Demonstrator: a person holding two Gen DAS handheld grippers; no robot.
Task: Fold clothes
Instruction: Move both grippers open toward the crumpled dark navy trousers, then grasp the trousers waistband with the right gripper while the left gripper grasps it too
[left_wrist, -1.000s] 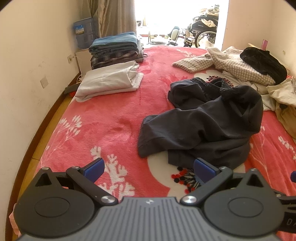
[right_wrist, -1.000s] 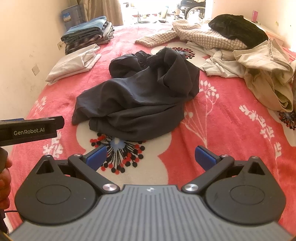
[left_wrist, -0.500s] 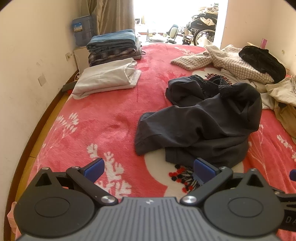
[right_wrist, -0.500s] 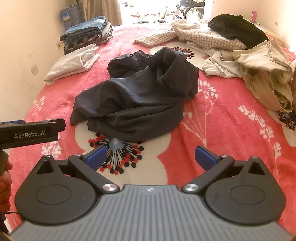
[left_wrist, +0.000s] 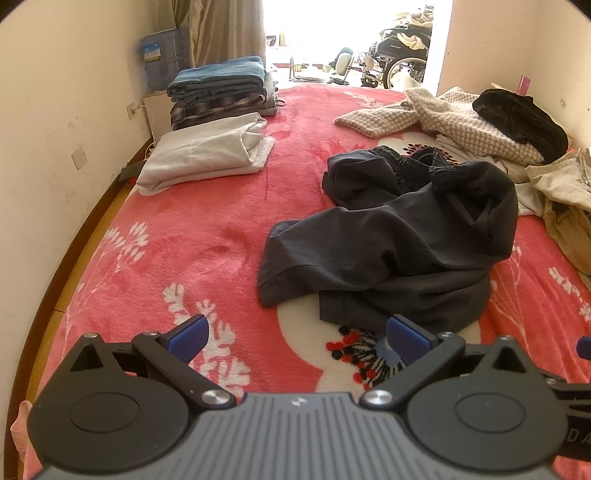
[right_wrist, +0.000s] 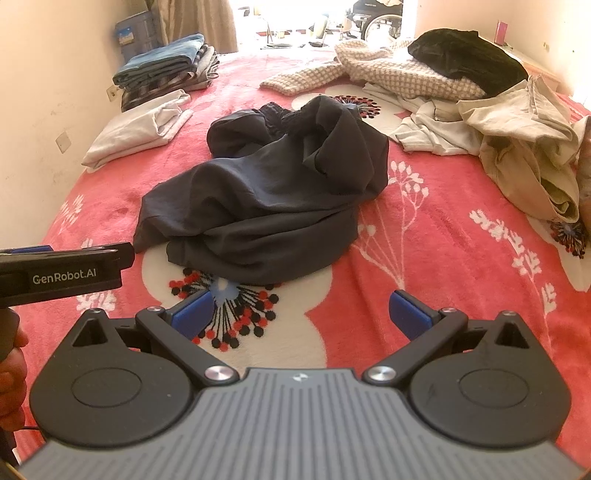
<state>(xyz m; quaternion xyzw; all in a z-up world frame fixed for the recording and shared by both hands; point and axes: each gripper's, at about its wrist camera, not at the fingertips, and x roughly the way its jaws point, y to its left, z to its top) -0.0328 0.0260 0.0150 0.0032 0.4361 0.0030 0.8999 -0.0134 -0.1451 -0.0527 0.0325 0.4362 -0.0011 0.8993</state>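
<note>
1. Dark trousers (right_wrist: 273, 199) lie crumpled mid-bed on the red blanket (right_wrist: 424, 266), long axis running from near hem to far waistband.
2. Left gripper (left_wrist: 297, 334) and right gripper (right_wrist: 301, 310) hover just short of the hem, fingers spread, empty.
3. Folded stacks (left_wrist: 210, 151) sit far left.

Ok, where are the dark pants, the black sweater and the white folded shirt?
dark pants (right_wrist: 266, 199), right wrist view, middle of the crumpled heap.
black sweater (right_wrist: 465, 59), right wrist view, its top.
white folded shirt (left_wrist: 207, 151), left wrist view, its flat top.
</note>
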